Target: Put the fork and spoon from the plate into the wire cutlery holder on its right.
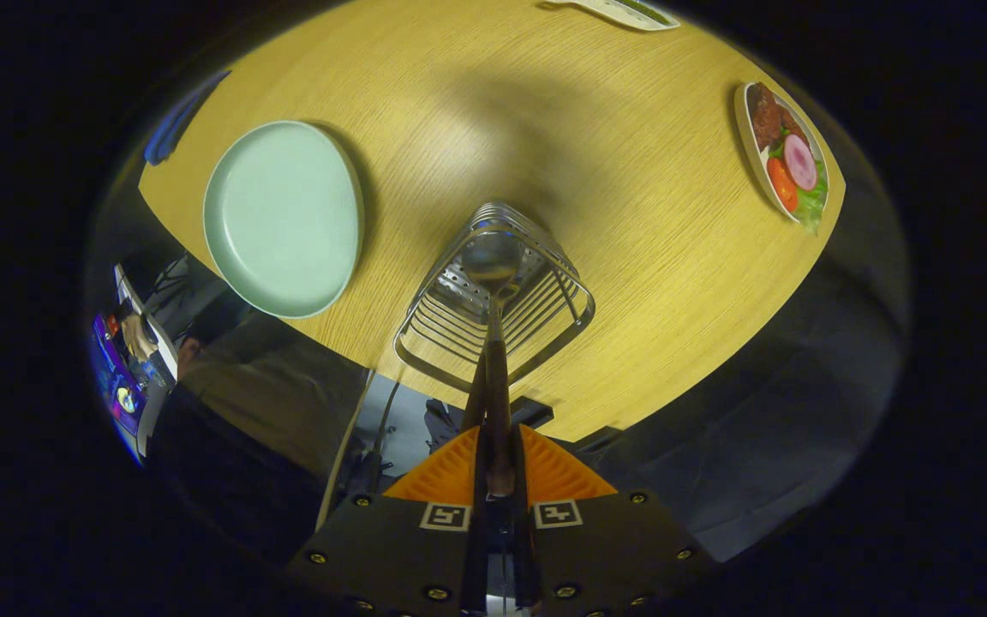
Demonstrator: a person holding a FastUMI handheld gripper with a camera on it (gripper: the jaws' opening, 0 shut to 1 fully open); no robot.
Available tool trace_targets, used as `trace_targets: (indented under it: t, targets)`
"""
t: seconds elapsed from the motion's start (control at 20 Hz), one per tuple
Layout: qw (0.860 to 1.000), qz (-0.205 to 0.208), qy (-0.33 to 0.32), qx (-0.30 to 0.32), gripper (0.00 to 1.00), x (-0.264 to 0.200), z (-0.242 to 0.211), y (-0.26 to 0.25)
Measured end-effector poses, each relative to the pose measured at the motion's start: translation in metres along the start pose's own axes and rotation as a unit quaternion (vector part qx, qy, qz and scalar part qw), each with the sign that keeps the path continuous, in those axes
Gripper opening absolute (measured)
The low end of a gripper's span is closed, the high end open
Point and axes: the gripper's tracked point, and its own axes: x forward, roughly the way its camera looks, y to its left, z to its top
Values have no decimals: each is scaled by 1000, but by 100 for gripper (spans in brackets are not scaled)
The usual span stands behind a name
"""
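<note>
Wooden table (631,197), round, bearing a pale green plate (284,218) and, to its right, the wire cutlery holder (493,296); a dish of salad and meat (783,154) sits well apart at the far side. Gripper (496,467): fingers pressed together, pinching the dark handle of the spoon (492,261), whose bowl hangs over the holder's opening.

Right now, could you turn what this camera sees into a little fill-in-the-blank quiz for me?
1. The gripper has its jaws closed on the handle of a ____.
2. The spoon's bowl hangs over the wire ____.
3. The pale green plate beside the holder has ____ cutlery on it.
4. Everything sits on a ____ table.

Missing words: spoon; cutlery holder; no; wooden
</note>
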Motion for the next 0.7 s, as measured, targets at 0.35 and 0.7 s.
trace_targets:
  t: [0.35,0.7]
  targets:
    - [996,34,-69,43,21,-23,-13,10]
    - [944,40,-306,115,21,-86,-13,33]
